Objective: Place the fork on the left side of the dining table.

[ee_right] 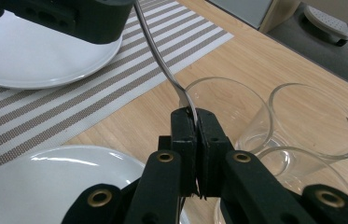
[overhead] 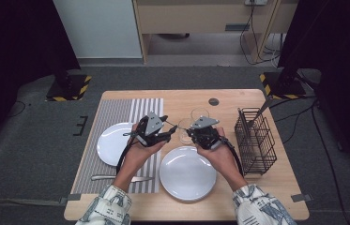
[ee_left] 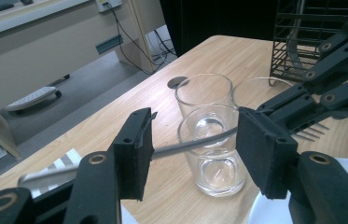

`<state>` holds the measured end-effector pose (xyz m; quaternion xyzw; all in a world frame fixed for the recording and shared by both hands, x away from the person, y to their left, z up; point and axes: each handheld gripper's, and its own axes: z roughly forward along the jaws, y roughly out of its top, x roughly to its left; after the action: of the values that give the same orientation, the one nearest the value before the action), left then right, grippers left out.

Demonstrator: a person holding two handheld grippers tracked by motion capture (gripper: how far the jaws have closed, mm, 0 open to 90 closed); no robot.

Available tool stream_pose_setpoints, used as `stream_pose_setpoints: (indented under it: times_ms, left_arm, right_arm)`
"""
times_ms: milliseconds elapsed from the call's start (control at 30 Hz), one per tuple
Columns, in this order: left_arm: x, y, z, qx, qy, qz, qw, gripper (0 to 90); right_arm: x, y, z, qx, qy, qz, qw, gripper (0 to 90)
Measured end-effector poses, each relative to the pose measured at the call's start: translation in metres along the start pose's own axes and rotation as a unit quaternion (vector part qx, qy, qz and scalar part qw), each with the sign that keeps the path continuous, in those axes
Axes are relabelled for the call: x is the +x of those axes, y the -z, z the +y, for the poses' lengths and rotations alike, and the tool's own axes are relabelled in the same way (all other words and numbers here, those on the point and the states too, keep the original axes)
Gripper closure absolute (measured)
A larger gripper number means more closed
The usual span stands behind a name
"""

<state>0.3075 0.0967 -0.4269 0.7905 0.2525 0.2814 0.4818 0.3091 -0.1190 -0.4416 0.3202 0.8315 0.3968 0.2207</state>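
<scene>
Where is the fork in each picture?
High view: the fork is a thin bar between the two grippers, mid-table.
Left gripper view: its handle crosses the middle, between the open jaws.
Right gripper view: it rises from the shut jaws at centre.
Shared landmark: the nearest glass.

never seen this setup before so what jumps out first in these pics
The shiny metal fork spans the space between the two grippers above the middle of the wooden table. The right gripper is clamped on its neck near the tines, while the left gripper stands open around the handle. Just behind sit clear drinking glasses, with round white plates in front and a black wire basket at the right.
</scene>
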Motion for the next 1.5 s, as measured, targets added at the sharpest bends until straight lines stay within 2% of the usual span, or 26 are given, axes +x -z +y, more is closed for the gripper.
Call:
stream_pose_setpoints:
  times_ms: [333,533,667,900,967,1067,1500]
  left_arm:
    - [0.000,-0.005,-0.007,0.019,-0.008,-0.009,0.9997,45.8]
    - [0.000,-0.008,-0.009,0.026,-0.008,-0.022,0.9994,41.8]
    - [-0.002,-0.010,-0.011,0.036,-0.022,-0.027,0.9987,39.1]
    - [-0.002,-0.015,-0.013,0.046,-0.033,-0.035,0.9978,36.4]
    - [-0.002,-0.016,-0.013,0.042,-0.038,-0.035,0.9978,36.5]
    - [-0.003,-0.016,-0.014,0.049,-0.049,-0.034,0.9970,37.5]
    - [-0.004,-0.021,-0.018,0.075,-0.053,-0.035,0.9952,44.6]
  right_arm:
    - [0.004,-0.003,-0.004,0.002,0.014,0.018,0.9997,87.4]
    - [0.004,-0.002,-0.002,0.004,0.025,0.020,0.9995,87.4]
    - [0.005,-0.003,-0.002,0.008,0.034,0.021,0.9991,87.4]
    - [0.006,-0.003,0.000,0.011,0.046,0.024,0.9986,87.4]
    - [0.006,-0.002,0.000,0.011,0.048,0.024,0.9985,87.4]
    - [0.006,-0.001,0.001,0.012,0.056,0.024,0.9981,87.4]
    - [0.006,0.001,0.002,0.017,0.067,0.024,0.9973,87.2]
